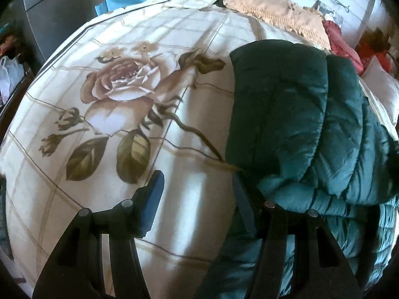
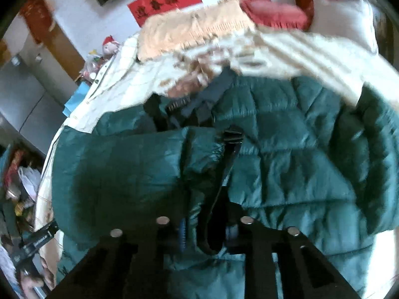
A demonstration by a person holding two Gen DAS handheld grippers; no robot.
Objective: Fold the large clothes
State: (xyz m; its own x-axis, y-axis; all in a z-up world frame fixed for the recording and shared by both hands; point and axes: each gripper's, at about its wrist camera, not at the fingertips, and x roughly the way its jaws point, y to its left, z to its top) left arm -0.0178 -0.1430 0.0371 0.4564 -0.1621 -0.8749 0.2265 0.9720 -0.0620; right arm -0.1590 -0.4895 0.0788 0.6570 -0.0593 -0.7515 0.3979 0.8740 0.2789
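Observation:
A dark green quilted puffer jacket (image 1: 299, 124) lies partly folded on a bed with a cream rose-print cover (image 1: 124, 99). In the left wrist view my left gripper (image 1: 199, 199) is open over the cover by the jacket's left edge; its blue-padded left finger (image 1: 152, 199) is free and the right finger is against the jacket's hem. In the right wrist view the jacket (image 2: 286, 162) fills the frame. My right gripper (image 2: 207, 229) is shut on a fold of the jacket near its black-lined front opening.
A peach fringed blanket (image 1: 269, 10) and a red cloth (image 1: 336, 39) lie at the head of the bed, with a white pillow (image 2: 341, 20). A grey cabinet (image 1: 49, 12) and clutter (image 2: 22, 186) stand left of the bed.

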